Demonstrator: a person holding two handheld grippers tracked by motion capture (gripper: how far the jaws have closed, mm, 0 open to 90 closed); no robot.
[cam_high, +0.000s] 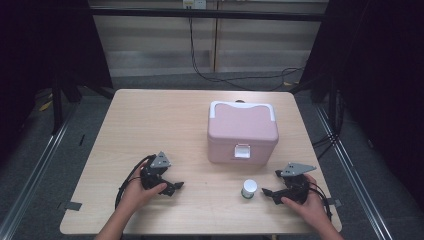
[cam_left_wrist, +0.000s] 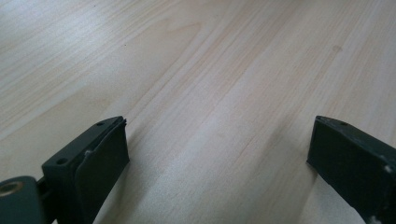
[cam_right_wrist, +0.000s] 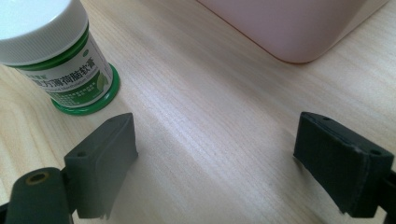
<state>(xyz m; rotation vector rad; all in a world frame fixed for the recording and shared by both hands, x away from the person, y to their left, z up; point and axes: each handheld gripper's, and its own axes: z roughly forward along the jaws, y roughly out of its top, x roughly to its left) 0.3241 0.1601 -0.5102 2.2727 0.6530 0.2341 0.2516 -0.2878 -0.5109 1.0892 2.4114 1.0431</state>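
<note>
just ahead of the right gripper (cam_high: 269, 194), off its left jaw tip, stands the bottle (cam_high: 249, 188), upright on the table (cam_high: 165, 115), white cap on, green label and green base rim; near that jaw but not touching it, outside the gap. right jaws spread wide, bare wood between them. beyond the bottle and the gripper sits the pink box (cam_high: 243, 132), lid down, white latch facing the person, white handle at its far side. over on the other side, well apart from the bottle, the left gripper (cam_high: 173, 188) rests low in the left hand (cam_high: 142, 192), jaws spread too, nothing but tabletop between them.
</note>
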